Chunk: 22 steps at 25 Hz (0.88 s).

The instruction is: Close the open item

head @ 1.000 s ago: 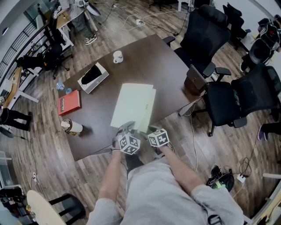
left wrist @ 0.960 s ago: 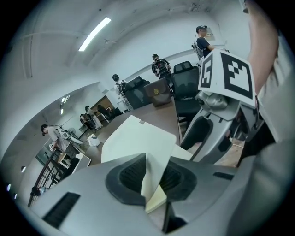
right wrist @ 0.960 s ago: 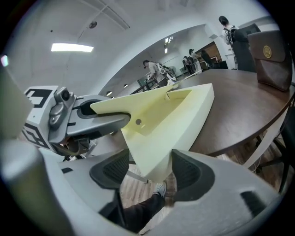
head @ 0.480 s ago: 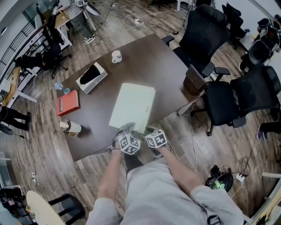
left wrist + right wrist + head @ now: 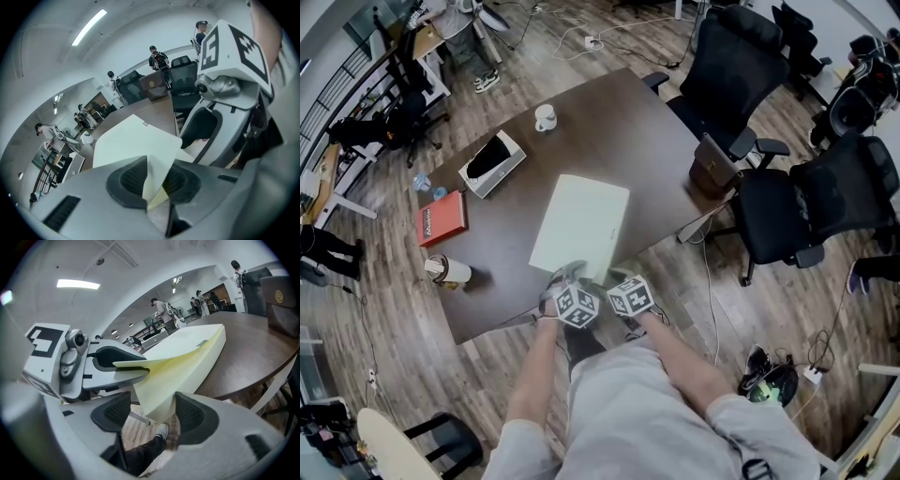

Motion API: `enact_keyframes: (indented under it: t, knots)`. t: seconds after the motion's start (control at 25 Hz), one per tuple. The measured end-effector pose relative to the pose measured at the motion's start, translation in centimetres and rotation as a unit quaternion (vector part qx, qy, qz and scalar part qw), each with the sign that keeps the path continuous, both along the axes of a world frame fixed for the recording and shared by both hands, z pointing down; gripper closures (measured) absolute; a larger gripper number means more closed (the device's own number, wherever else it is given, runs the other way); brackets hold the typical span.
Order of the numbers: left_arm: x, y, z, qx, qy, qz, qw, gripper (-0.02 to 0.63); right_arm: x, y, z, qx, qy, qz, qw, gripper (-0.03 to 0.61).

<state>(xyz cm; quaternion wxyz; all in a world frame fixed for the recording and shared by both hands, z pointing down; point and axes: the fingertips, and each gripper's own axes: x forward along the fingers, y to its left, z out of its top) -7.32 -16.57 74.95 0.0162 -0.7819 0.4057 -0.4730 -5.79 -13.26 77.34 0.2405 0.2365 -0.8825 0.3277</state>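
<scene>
A pale yellow folder (image 5: 579, 225) lies on the dark brown table (image 5: 647, 141), its near corner at the table's front edge. My left gripper (image 5: 572, 276) is shut on the near corner of the folder's top cover (image 5: 136, 140), which runs thin between the pads (image 5: 129, 180). In the right gripper view the cover (image 5: 187, 345) stands a little above the pages below. My right gripper (image 5: 615, 278) sits just right of the left one, open, with the folder's lower corner (image 5: 159, 399) between its wide-apart pads and touching neither.
On the table's left part are a white mug (image 5: 545, 117), an open box (image 5: 492, 161), a red book (image 5: 442, 217) and a cup lying on its side (image 5: 445, 270). Black office chairs (image 5: 797, 216) and a brown bag (image 5: 712, 169) stand at the right.
The folder's top cover has come down closer onto the pages, so the two layers now nearly line up. Both grippers stay at the near corner.
</scene>
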Motion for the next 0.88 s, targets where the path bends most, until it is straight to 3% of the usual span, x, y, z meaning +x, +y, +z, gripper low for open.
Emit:
enact_keyframes:
  t: [0.76, 0.88]
  knots:
    - [0.2, 0.0, 1.4, -0.029, 0.008, -0.002, 0.9995, 0.551, -0.1, 1.0, 0.2, -0.01, -0.001, -0.02, 1.0, 0.293]
    - [0.2, 0.0, 1.4, -0.031, 0.012, -0.003, 0.9995, 0.549, 0.8, 0.3, 0.3, 0.009, 0.005, -0.003, 1.0, 0.295]
